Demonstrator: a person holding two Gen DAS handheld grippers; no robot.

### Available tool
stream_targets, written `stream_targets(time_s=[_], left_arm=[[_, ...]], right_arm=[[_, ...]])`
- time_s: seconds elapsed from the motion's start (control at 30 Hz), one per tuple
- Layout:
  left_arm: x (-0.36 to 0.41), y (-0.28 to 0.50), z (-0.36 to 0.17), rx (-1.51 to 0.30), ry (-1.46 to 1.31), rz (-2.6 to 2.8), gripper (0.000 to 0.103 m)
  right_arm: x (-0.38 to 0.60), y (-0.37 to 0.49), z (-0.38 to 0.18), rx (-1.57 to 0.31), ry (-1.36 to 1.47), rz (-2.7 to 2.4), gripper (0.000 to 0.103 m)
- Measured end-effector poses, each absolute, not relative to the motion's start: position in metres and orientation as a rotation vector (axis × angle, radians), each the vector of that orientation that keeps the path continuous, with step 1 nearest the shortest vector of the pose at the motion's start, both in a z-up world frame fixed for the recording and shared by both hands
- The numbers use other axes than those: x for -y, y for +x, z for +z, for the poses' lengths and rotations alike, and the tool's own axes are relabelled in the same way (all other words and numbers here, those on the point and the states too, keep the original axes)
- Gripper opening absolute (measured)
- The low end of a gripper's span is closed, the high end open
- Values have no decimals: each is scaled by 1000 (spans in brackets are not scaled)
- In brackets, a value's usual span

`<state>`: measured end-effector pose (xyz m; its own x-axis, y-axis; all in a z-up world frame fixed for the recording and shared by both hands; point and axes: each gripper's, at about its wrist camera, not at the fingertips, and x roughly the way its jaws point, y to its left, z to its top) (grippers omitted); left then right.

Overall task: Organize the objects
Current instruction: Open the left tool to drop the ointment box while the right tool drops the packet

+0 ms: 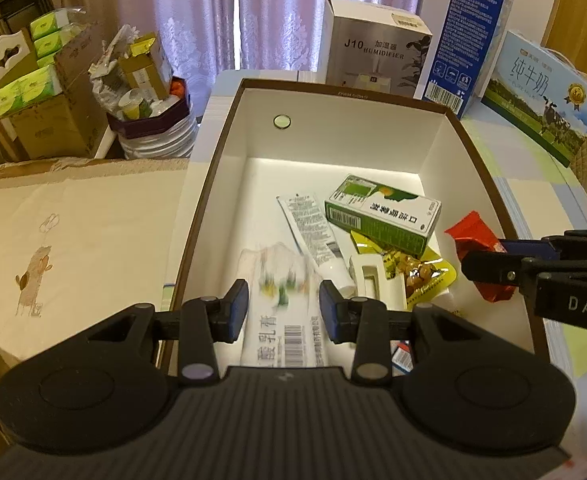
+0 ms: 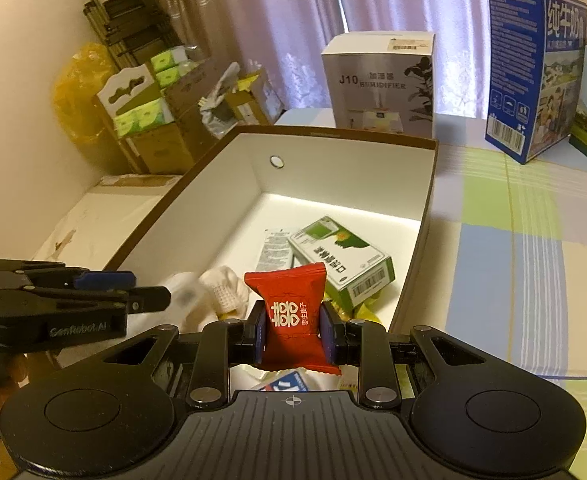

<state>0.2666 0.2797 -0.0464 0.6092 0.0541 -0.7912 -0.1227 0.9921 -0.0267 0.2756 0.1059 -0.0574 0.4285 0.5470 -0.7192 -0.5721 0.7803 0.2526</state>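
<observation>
A white-walled box [image 1: 333,136] with a brown rim holds a green medicine box [image 1: 381,216], a white tube [image 1: 313,232], a yellow snack pouch [image 1: 421,272] and a small white carton [image 1: 367,276]. My left gripper [image 1: 283,312] hangs over the box's near end. Its blue pads stand apart from a blurred white packet [image 1: 285,332] with a barcode that lies between and below them. My right gripper [image 2: 292,334] is shut on a red candy packet [image 2: 289,312] above the box's near right corner. In the left wrist view the right gripper [image 1: 489,258] and the red candy packet [image 1: 473,232] enter from the right.
Behind the box stand a humidifier carton [image 1: 373,48], a tall blue milk carton [image 1: 465,40] and a milk case [image 1: 541,92]. A checked tablecloth [image 2: 513,260] lies to the right. Cardboard boxes with tissue packs [image 1: 33,92] and a stuffed bag [image 1: 149,96] crowd the back left.
</observation>
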Motion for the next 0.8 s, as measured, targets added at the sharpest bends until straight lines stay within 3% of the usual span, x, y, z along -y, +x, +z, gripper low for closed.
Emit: stream_targets(time_s=[0.03, 0.07, 0.2, 0.37, 0.6, 0.8], left_arm=[[-280, 268, -46, -906, -79, 95, 50], [-281, 269, -46, -899, -74, 91, 56], [-281, 273, -45, -891, -64, 64, 59], [-285, 274, -46, -895, -64, 59, 74], [-290, 274, -47, -894, -66, 40, 83], [-286, 268, -46, -890, -61, 25, 91]], right_arm=[[-107, 276, -57, -884, -33, 692, 25], [-107, 277, -57, -883, -35, 687, 25], [-110, 282, -59, -890, -32, 670, 25], [-112, 290, -61, -909, 21, 636, 25], [-112, 291, -59, -895, -3, 588, 40], [-107, 281, -54, -896, -17, 594, 46]])
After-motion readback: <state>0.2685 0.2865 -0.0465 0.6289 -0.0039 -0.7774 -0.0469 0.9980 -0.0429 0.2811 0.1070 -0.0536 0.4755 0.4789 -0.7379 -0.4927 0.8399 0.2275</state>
